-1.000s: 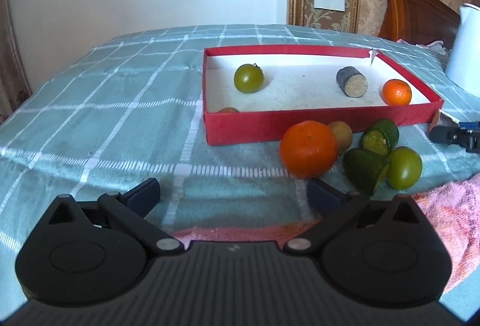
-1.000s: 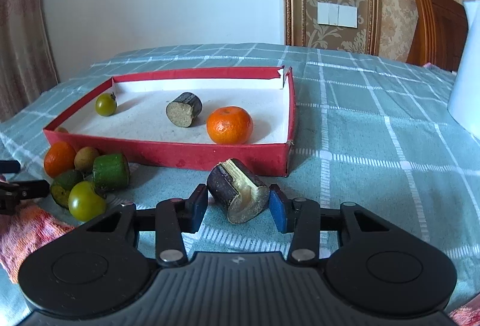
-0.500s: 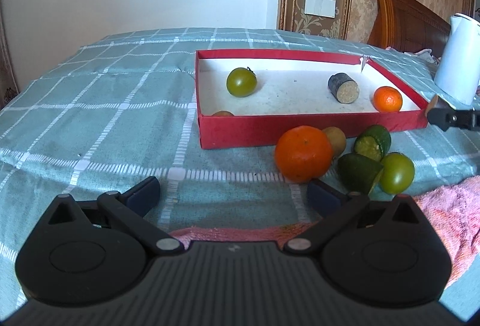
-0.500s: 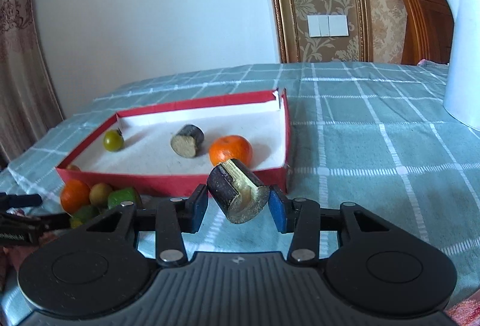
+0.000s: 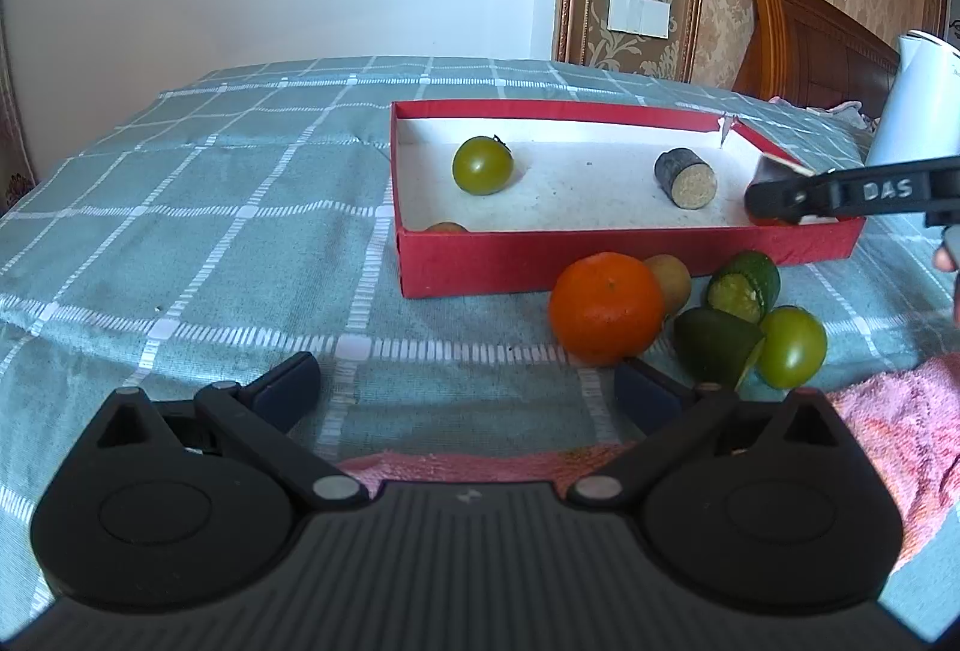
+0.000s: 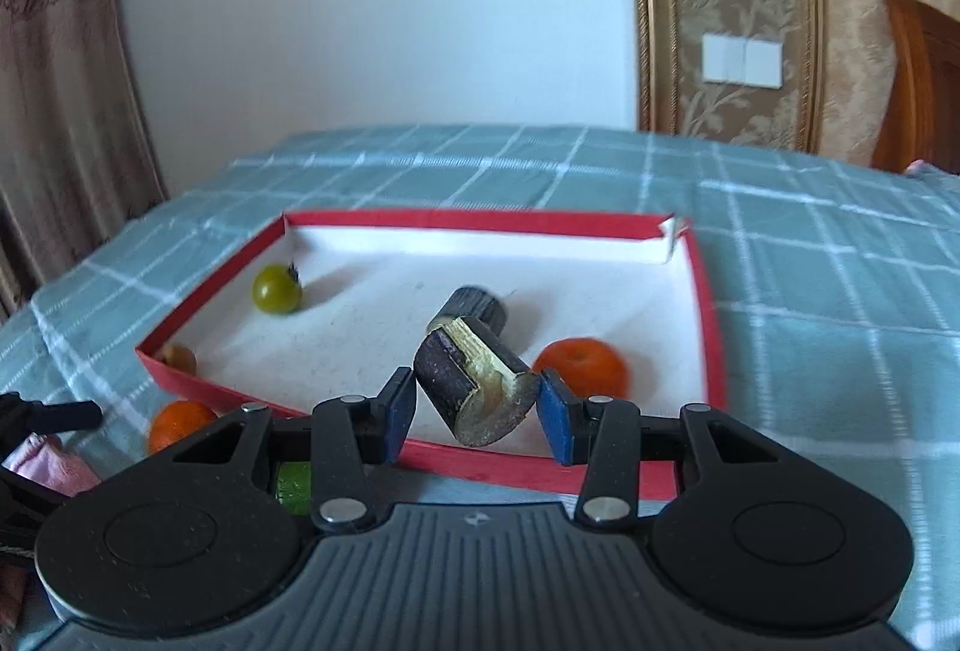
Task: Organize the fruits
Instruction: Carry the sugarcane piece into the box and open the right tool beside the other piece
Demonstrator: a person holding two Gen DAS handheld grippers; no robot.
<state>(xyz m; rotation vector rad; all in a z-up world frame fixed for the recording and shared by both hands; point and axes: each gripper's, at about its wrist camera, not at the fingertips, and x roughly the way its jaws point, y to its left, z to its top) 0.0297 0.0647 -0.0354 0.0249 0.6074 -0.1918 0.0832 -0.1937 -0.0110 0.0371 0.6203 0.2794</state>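
Left gripper (image 5: 465, 381): fingers spread wide, nothing between them, low over the checked cloth (image 5: 210, 207). Just ahead of its right-hand finger lie the loose fruits – a large orange (image 5: 606, 306), a brownish fruit (image 5: 669, 279), two green cut pieces (image 5: 744, 288) and a green tomato (image 5: 792, 348) – all outside the red box (image 5: 540, 261), close against its near wall.

Inside the box: a green tomato (image 6: 276, 289) at the left, a dark cut stalk section (image 6: 480, 306) near the middle, a small orange (image 6: 582, 366) at the right.

Right gripper (image 6: 477, 411): blue pads pinching a second dark stalk piece (image 6: 474, 390). Its long axis runs slantwise across the pads, pale cut face tilted toward the camera. It is held over the box's near wall, the white floor directly ahead and below – in my judgement only a short forward carry and release remain. This hand is the nearer to the box interior.

Legible writing: "DAS" on the right gripper's finger in the left wrist view.
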